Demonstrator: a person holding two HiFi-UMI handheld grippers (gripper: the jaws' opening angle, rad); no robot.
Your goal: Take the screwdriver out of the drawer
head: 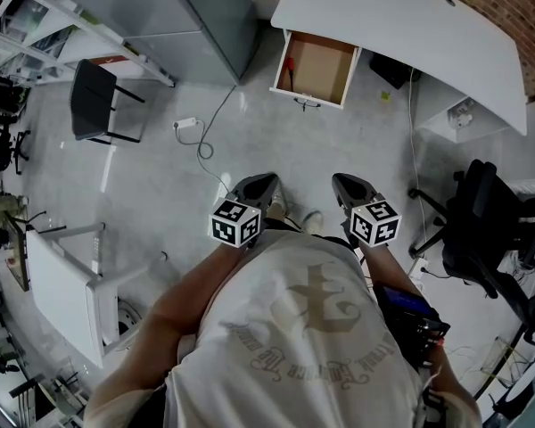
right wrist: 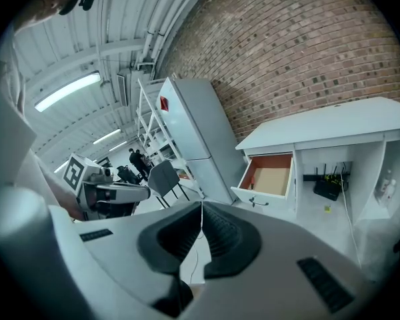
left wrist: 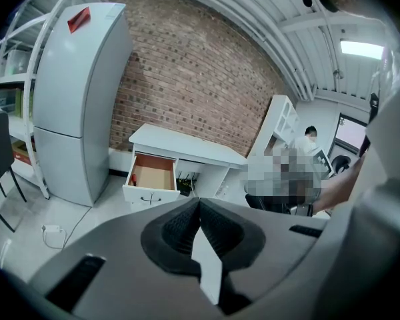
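Left gripper [head: 266,185] and right gripper [head: 343,184] are both closed, empty, well apart from the open drawer [head: 325,71]; arriving unopened, either may shove the screwdriver [head: 288,68] aside.

Drawer [head: 321,69] pulled open from a white desk [head: 401,25], white front, bare brown bottom, red-handled screwdriver [head: 288,68] lying inside along its left wall, small, detail unclear

matt white desk [head: 401,34], wood-lined drawer [head: 325,71], rough brick wall [left wrist: 187,72].
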